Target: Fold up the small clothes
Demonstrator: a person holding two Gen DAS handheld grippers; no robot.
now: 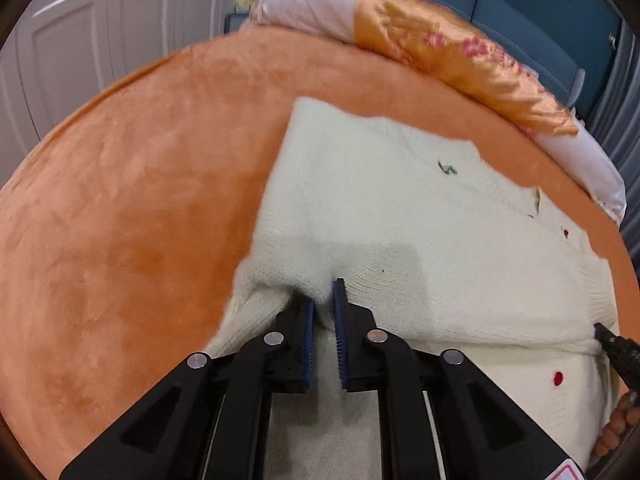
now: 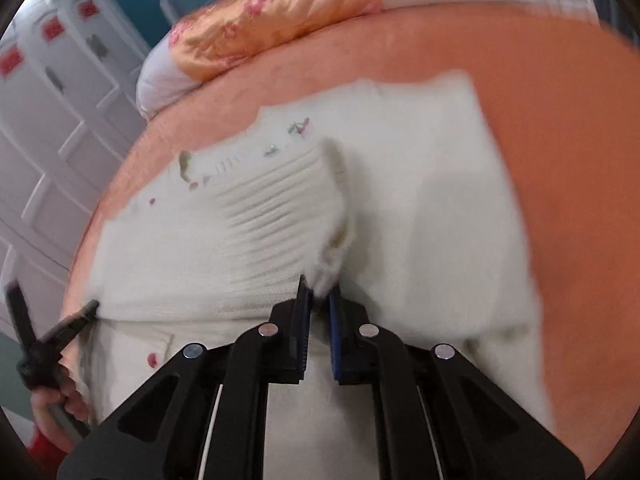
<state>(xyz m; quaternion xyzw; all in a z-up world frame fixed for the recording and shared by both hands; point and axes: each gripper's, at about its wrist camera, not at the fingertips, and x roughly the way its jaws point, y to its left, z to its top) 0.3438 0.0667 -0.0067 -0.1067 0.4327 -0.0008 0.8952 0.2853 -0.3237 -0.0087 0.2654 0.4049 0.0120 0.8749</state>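
Observation:
A cream knitted cardigan (image 1: 400,216) with small red buttons lies spread on an orange bedspread (image 1: 120,200). My left gripper (image 1: 323,300) is shut on a bunched fold of the cardigan at its near left edge. My right gripper (image 2: 319,294) is shut on a ribbed edge of the same cardigan (image 2: 280,220) and lifts it a little; this view is blurred. The right gripper's tip also shows in the left wrist view (image 1: 612,340) at the cardigan's right edge. The left gripper shows in the right wrist view (image 2: 80,314) at the cardigan's left edge.
A pillow (image 1: 440,48) with an orange floral cover lies along the far edge of the bed. White panelled wardrobe doors (image 1: 100,20) stand behind on the left. A dark blue headboard (image 1: 520,0) is behind the pillow. A hand (image 2: 56,404) holds the left gripper.

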